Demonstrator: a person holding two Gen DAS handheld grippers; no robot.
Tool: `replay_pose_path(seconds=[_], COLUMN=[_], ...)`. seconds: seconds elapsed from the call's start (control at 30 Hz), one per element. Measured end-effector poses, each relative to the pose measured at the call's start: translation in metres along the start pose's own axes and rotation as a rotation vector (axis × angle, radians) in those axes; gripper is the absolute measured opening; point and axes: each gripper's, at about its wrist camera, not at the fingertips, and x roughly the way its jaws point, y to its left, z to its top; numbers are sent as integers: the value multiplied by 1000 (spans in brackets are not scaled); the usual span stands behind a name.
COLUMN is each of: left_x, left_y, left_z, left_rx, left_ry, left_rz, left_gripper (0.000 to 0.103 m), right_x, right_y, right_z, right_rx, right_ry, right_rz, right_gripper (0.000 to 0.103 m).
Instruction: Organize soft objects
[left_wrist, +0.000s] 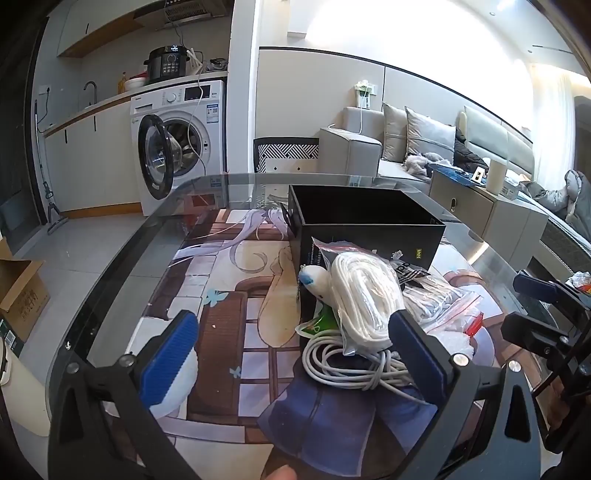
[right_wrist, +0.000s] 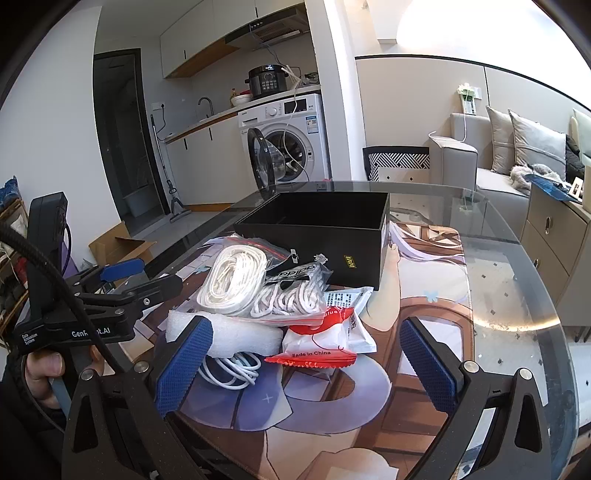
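A heap of soft items lies on the printed mat in front of an open black box (left_wrist: 365, 221) (right_wrist: 317, 229). It holds a zip bag of white rope (left_wrist: 364, 295) (right_wrist: 232, 280), a second bag of white laces (right_wrist: 291, 295), a coiled white cable (left_wrist: 347, 365) (right_wrist: 229, 365), a white foam piece (right_wrist: 240, 336) and a red-and-white packet (right_wrist: 317, 343). My left gripper (left_wrist: 291, 332) stands open just short of the cable and rope bag, holding nothing. My right gripper (right_wrist: 304, 332) is open too, its fingers either side of the packet and foam without touching them.
The round glass table (right_wrist: 517, 295) curves away at its far and right edges. A washing machine (left_wrist: 184, 136) with its door open stands beyond, a cardboard box (left_wrist: 22, 291) is on the floor at left, and a sofa (left_wrist: 406, 147) and cabinet (right_wrist: 554, 236) are at right.
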Motion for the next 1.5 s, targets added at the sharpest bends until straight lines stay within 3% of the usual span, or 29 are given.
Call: replay_pose_path(seconds=[1.5], left_x=[1], left_y=[6], left_z=[1], left_rx=[-4], left_ry=[1], left_rz=[1], left_gripper=[103], right_x=[-2], right_y=[-1], right_z=[0], right_rx=[0], right_ry=[-13], right_rz=[-19], right_gripper=[103])
